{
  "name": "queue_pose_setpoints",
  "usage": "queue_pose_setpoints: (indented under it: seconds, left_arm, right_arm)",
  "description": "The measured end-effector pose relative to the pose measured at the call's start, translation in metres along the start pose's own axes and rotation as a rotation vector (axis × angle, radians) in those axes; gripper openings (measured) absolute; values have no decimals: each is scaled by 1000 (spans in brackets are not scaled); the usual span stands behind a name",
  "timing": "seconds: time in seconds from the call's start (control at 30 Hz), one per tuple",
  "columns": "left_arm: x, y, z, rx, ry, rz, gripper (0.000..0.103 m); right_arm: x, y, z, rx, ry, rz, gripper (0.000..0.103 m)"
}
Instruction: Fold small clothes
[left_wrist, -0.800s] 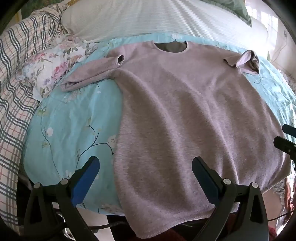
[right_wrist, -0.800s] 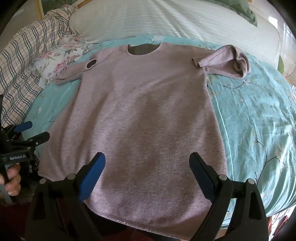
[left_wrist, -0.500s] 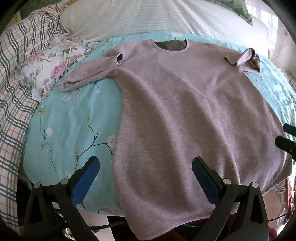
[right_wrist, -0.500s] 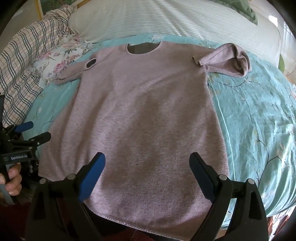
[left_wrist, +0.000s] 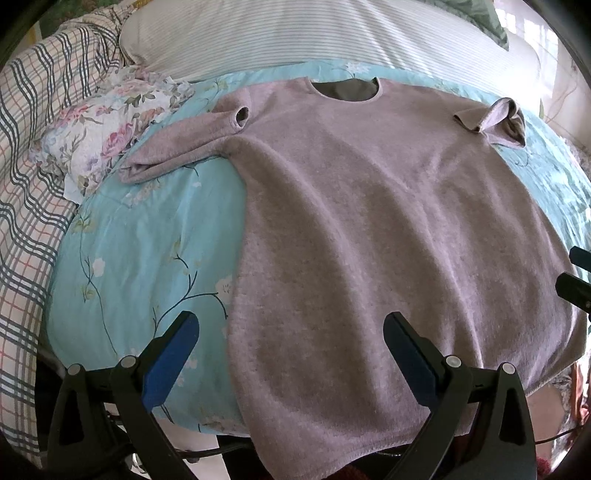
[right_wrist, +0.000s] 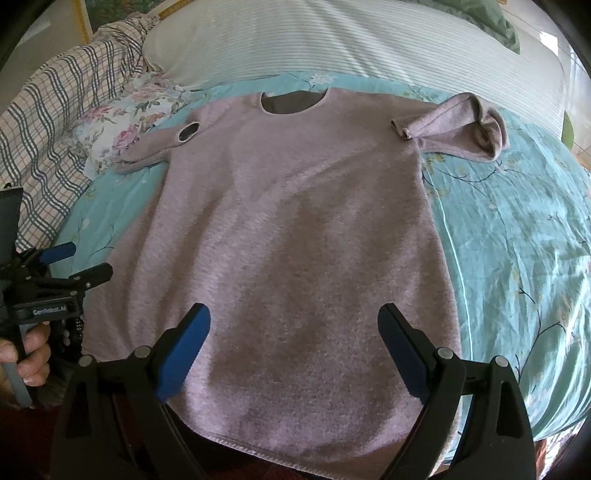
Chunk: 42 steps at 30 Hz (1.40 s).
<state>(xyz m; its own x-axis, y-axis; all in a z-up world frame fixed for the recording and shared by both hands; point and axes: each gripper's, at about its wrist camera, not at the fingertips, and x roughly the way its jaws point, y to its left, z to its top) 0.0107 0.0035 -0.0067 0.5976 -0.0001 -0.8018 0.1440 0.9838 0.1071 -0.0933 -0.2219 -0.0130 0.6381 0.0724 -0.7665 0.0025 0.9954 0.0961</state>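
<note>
A fuzzy mauve knit sweater (right_wrist: 295, 240) lies flat on a floral turquoise quilt (right_wrist: 517, 240), round neckline at twelve o'clock; the left gripper (left_wrist: 291, 332) and the right gripper (right_wrist: 293, 325) are both spread wide, grasping nothing.

Both wrist views: hem-side, facing sweater (left_wrist: 369, 221) neckline.

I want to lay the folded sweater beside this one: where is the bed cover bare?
Bare teal cover lies right of the sweater, below its curled right sleeve. A narrower bare patch lies left of the body, below the left sleeve. Crowded: the floral cloth and plaid blanket at far left.
</note>
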Motion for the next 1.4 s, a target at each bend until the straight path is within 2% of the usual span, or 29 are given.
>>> queue_pose_setpoints:
  seconds: [0.2, 0.4, 0.47, 0.63, 0.87, 1.17, 1.3, 1.4]
  left_arm:
    - [-1, 0, 4, 11, -17, 18, 100]
    - [4, 1, 9, -22, 29, -42, 100]
    - [6, 0, 12, -23, 36, -45, 100]
    - [8, -2, 20, -14, 26, -39, 100]
    - [16, -3, 30, -8, 27, -44, 100]
    - [30, 0, 58, -1, 12, -41, 100]
    - [38, 1, 72, 3, 9, -34, 100]
    - [44, 1, 82, -1, 11, -40, 100]
  right_arm:
    - [3, 1, 1, -18, 4, -22, 92]
    - [4, 2, 7, -35, -42, -29, 92]
    - [3, 4, 9, -36, -62, -24, 92]
    - [3, 2, 17, -22, -33, -1, 92]
    - [5, -8, 29, -14, -53, 14, 92]
    - [18, -33, 69, -31, -86, -34, 92]
    - [29, -47, 96, -39, -99, -42, 92]
    - [41, -68, 121, -14, -113, -65, 88]
